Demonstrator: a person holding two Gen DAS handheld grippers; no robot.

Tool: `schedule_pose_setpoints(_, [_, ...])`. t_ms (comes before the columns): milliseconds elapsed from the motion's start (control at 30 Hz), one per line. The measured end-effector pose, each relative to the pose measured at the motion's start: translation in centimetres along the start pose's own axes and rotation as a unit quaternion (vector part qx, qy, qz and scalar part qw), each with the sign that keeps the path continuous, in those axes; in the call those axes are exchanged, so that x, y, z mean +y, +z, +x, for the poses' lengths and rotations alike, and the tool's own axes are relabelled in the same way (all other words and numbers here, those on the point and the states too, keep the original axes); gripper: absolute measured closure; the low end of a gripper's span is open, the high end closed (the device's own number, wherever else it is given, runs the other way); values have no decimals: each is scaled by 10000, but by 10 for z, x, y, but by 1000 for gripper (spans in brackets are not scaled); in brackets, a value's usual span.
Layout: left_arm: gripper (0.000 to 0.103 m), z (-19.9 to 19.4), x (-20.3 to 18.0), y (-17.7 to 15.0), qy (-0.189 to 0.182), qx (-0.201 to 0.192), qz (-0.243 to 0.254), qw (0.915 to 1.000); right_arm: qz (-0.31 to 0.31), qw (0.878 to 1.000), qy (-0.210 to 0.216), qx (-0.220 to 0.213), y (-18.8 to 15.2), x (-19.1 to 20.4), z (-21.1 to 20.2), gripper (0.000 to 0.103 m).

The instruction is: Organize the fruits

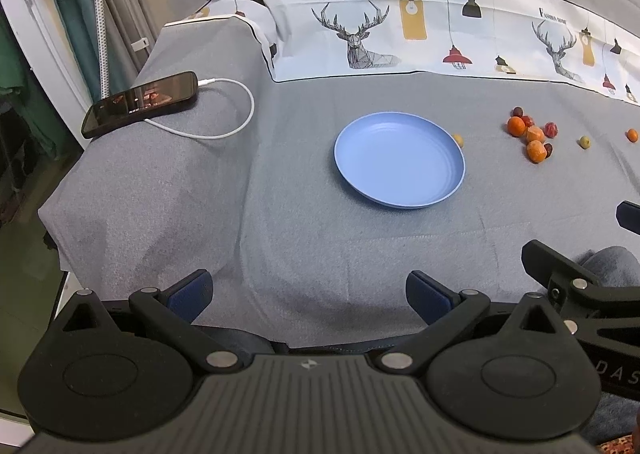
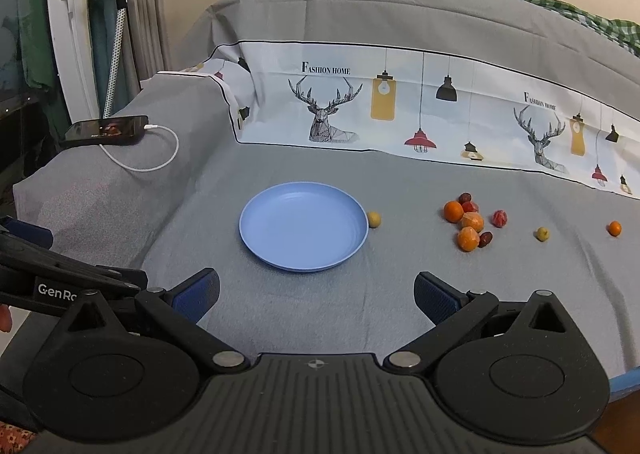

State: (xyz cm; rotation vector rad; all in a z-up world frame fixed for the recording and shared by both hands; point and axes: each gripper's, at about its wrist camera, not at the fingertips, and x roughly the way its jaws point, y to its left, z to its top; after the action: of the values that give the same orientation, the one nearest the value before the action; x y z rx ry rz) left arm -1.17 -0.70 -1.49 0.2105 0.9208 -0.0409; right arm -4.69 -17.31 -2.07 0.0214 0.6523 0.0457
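Plate [image 2: 304, 228] sits mid-bed on sheet [image 2: 360, 314], ahead of you. One small fruit [image 2: 374, 219] just beside plate's right rim. Fruit cluster [image 2: 470, 221] farther right, pieces touching; two lone fruits [image 2: 542, 234] beyond it, well apart. Phone [image 2: 106, 130] with cable [image 2: 160, 157] far left on raised fold. Your claws low at near edge

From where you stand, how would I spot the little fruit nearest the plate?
Find the blue plate in the middle of the grey bedspread. Just off its right rim lies one small yellowish-green fruit, alone. The cluster of orange and red fruits sits well further right.
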Motion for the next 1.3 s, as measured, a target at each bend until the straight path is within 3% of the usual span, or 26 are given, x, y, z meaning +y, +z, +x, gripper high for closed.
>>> schedule_pose_setpoints(1300, [0,5,0,-1,74,75,50,9999,77,9999,78,128,-2,-2,7,1])
